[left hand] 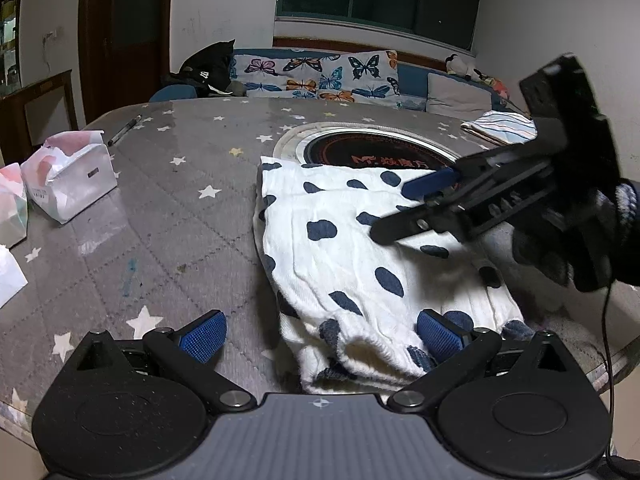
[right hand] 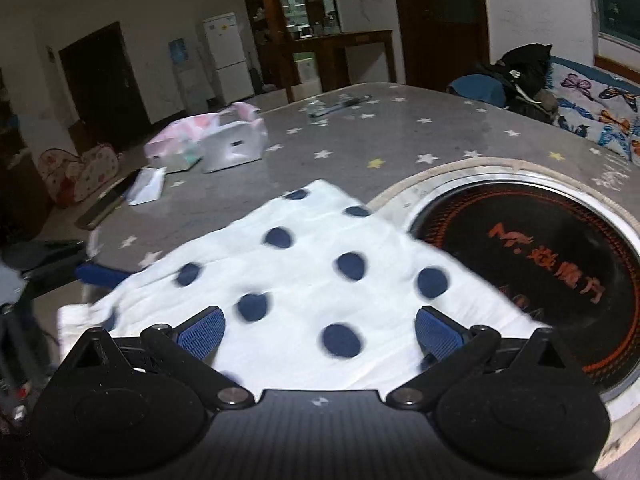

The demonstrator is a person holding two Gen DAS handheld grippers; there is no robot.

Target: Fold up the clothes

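Item under task: one white garment [left hand: 344,248] with dark navy spots, of soft, faintly ribbed cloth. It lies part-folded on the bench [left hand: 168,208], which carries a grey cover printed with white and yellow stars. From the left wrist view its long axis runs from the near bench edge away toward the round inset hob [left hand: 372,152]; the far end is a fairly straight folded edge, touching and partly covering the hob's pale rim. The near end is bunched, with rolled layers and a dark-trimmed edge showing beneath the top layer. The surface is mildly creased. In the right wrist view the cloth is blurred.

Left claw [left hand: 320,336]: jaws spread wide, nothing between them. The right-hand pad sits over the bunched near end of the garment; the left-hand pad is over bare bench cover.

Right claw [right hand: 320,332]: jaws spread wide above the garment, gripping nothing. In the left wrist view it enters from the right, held in a dark-gloved hand [left hand: 560,240], low over the far right part of the cloth; whether it touches cannot be told.

Other items: white tissue packs [left hand: 68,176] on the left of the bench, well apart from the garment; a pen [left hand: 124,130] beyond them; a striped folded cloth [left hand: 500,128] at the far right.
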